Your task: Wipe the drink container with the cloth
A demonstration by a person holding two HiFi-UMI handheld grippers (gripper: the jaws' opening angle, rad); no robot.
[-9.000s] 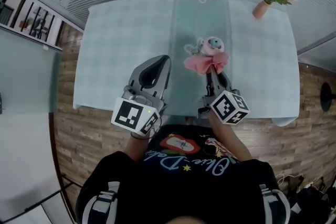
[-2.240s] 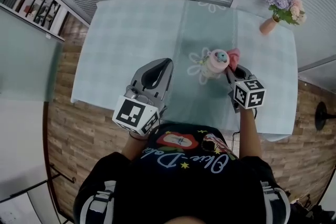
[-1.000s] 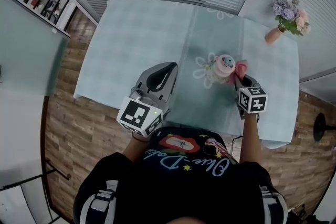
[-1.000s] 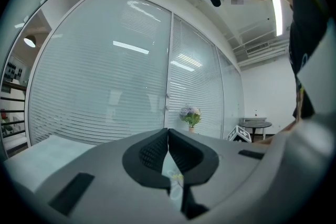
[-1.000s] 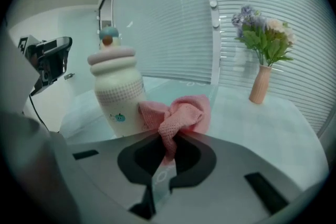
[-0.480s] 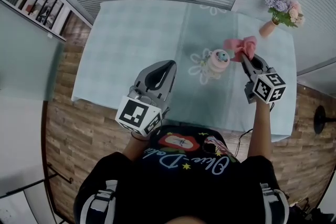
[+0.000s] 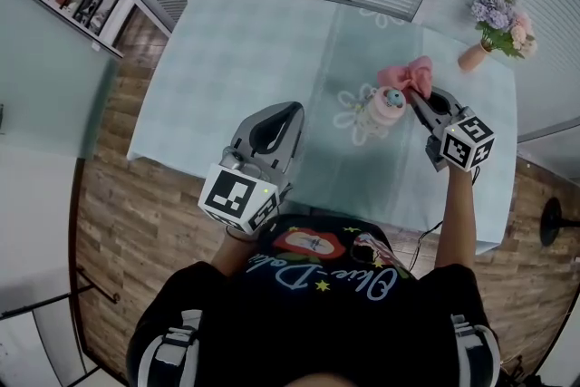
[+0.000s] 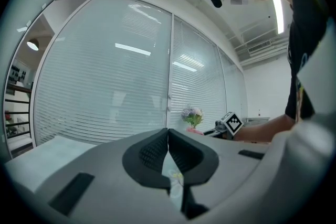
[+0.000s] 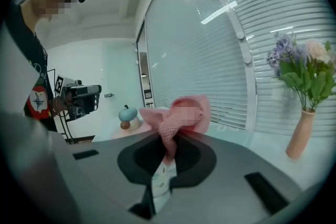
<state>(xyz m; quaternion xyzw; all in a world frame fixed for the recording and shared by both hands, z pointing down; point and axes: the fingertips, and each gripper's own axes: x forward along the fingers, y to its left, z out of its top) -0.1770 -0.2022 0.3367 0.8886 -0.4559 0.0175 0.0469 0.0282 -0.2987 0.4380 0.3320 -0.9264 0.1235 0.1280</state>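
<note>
A pink drink container [image 7: 387,107] with a blue knob on its lid [image 9: 127,115] stands on the table's pale runner. My right gripper [image 7: 422,95] is shut on a pink cloth [image 7: 407,75] [image 9: 178,118], held above and just to the right of the container's top. The cloth bunches out past the jaw tips. My left gripper [image 7: 276,118] [image 8: 168,136] hangs over the table's near edge, left of the container, shut with nothing in it.
A light blue checked tablecloth [image 7: 236,59] covers the table, with a flower-print runner down the middle. A vase of flowers [image 7: 494,23] [image 9: 302,97] stands at the far right corner. Slatted blinds run behind the table. Wooden floor lies at both sides.
My right gripper has carried the cloth from beside the container up and to its far right side, then back a little toward its top. The left gripper has stayed put.
</note>
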